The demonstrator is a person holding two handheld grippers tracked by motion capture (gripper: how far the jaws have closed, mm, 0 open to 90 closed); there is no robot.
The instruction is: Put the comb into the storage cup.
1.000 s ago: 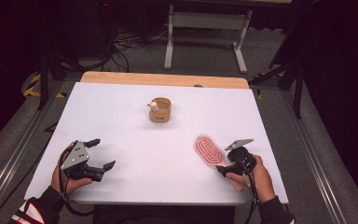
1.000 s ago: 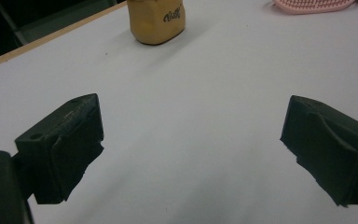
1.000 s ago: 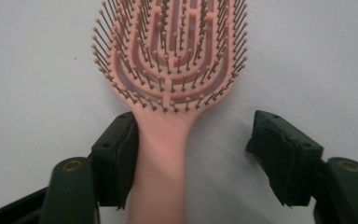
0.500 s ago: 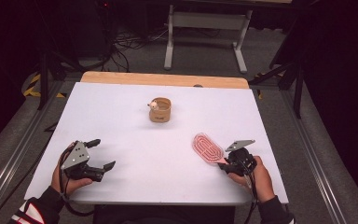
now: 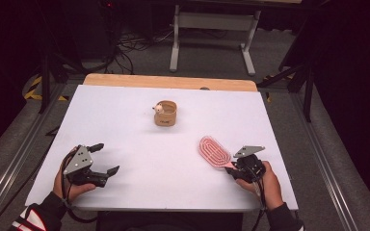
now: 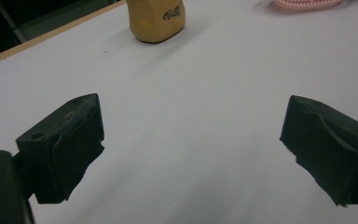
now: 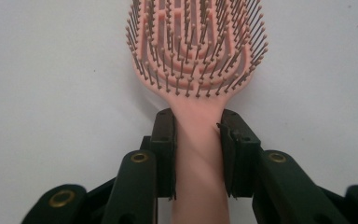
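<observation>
On the white tabletop (image 5: 139, 144), a pink hairbrush (image 5: 214, 151) is laid bristles up near the right front edge, well apart from the tan cup (image 5: 165, 113) at the middle. Its handle is clamped between the fingers of the right gripper (image 7: 196, 140), which have just been closing. The left gripper (image 5: 107, 159) is held near the left front edge, its fingers (image 6: 63, 149) set wide apart with nothing between them.

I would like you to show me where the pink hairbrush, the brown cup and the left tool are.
pink hairbrush (image 7: 198, 42): right gripper view, on the bristled head.
brown cup (image 5: 165, 115): high view, on its side wall.
left tool (image 6: 191, 149): left gripper view, midway between its open jaws.
</observation>
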